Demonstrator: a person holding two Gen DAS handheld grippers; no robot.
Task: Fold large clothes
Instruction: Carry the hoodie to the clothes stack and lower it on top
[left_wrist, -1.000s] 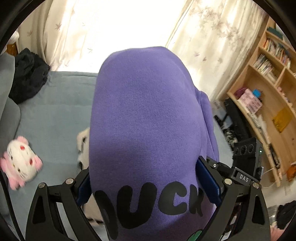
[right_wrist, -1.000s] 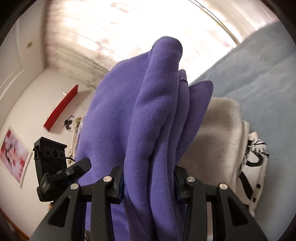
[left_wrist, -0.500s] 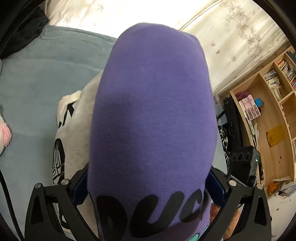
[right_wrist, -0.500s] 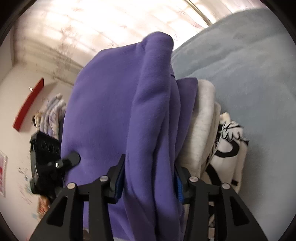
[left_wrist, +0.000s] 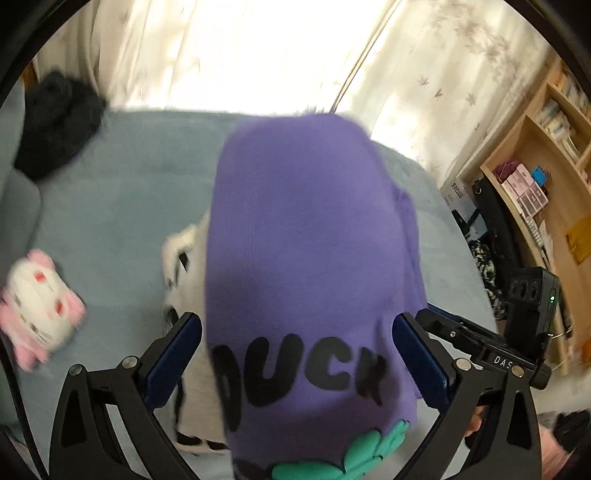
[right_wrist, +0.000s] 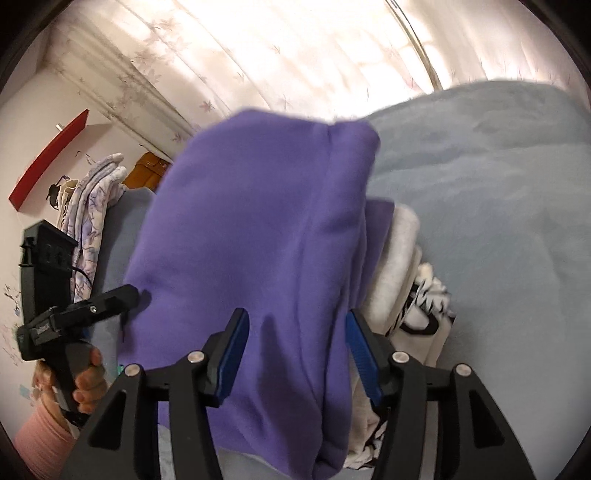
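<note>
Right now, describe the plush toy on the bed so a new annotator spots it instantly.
Start at the pale blue bed cover in the left wrist view. On its left edge, well clear of the purple sweatshirt and the white printed garment under it, lies a small plush toy. It is the only white item with pink ears and red spots; the dark clothing heap sits further back.

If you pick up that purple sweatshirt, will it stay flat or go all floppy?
Probably floppy: the purple sweatshirt already bends in soft rounded folds. It looks thick, in several layers, so likely a bit heavy for cloth. Its fuzzy surface probably won't slip much on the white folded clothes under it.
</note>
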